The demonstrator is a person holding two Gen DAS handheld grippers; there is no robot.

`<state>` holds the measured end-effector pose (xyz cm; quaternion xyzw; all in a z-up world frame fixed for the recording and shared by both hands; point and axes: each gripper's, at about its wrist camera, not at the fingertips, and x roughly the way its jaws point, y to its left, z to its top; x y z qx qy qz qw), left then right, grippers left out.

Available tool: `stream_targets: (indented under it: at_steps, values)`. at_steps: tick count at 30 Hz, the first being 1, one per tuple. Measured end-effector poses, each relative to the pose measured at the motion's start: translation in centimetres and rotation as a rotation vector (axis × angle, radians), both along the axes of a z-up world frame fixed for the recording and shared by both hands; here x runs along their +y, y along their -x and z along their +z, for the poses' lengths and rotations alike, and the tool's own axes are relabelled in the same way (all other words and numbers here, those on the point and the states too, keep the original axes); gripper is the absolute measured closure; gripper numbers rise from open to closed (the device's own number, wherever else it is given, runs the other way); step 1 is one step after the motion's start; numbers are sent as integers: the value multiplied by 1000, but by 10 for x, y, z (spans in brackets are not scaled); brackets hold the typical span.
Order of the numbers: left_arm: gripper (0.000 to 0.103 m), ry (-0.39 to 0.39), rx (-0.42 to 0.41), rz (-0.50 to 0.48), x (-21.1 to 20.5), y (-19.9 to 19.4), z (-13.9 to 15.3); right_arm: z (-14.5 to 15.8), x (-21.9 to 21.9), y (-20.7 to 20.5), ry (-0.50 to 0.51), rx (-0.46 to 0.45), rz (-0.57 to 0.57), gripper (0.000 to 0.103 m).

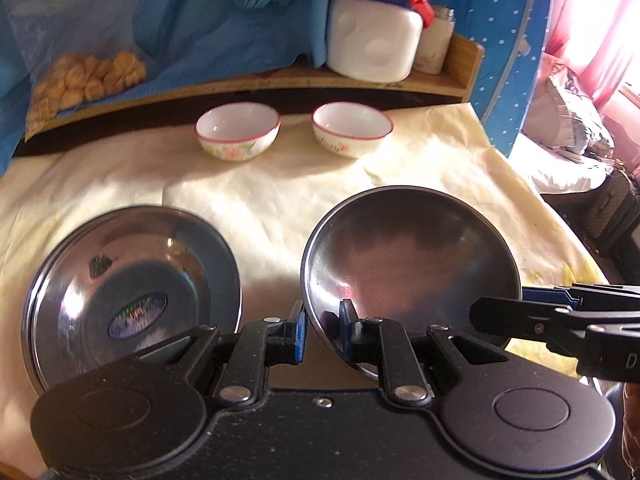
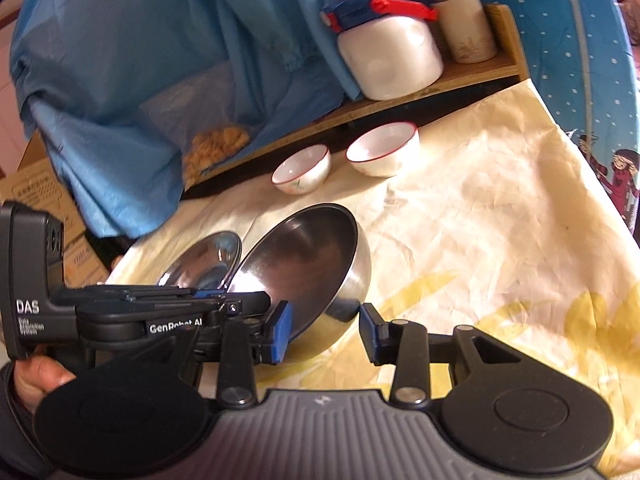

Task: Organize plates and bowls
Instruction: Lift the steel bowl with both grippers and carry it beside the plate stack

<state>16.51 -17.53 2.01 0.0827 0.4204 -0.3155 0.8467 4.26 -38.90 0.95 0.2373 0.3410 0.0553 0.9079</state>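
A steel bowl [image 1: 408,264], tilted up off the cream cloth [image 1: 280,184], is pinched at its near rim by the left gripper [image 1: 322,326]. The right gripper [image 2: 326,332] straddles the opposite rim, jaws apart, pads not pressing. A steel plate [image 1: 132,280] lies alongside. Beyond, two red-rimmed bowls [image 1: 238,130] stand apart; their floral patterns blur.

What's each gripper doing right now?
Left gripper: shut on the rim of the tilted steel bowl.
Right gripper: open, jaws astride that bowl's near edge.
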Motion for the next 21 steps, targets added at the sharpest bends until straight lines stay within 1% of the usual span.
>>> stream_targets:
  at_steps: [7, 11, 16, 19, 21]
  values:
    - [80, -54, -17, 35, -11, 7, -1, -2, -2, -1, 28, -30, 67, 59]
    - [79, -70, -24, 53, -15, 7, -1, -4, -3, 1, 38, -64, 92, 57]
    - [77, -70, -39, 55, -19, 11, -2, -12, -13, 5, -13, -90, 98, 56]
    - [73, -72, -54, 59, -22, 14, -1, -15, -19, 7, -30, -97, 95, 54]
    - [70, -87, -65, 67, -23, 16, 0, -16, -23, 9, -35, -105, 94, 53]
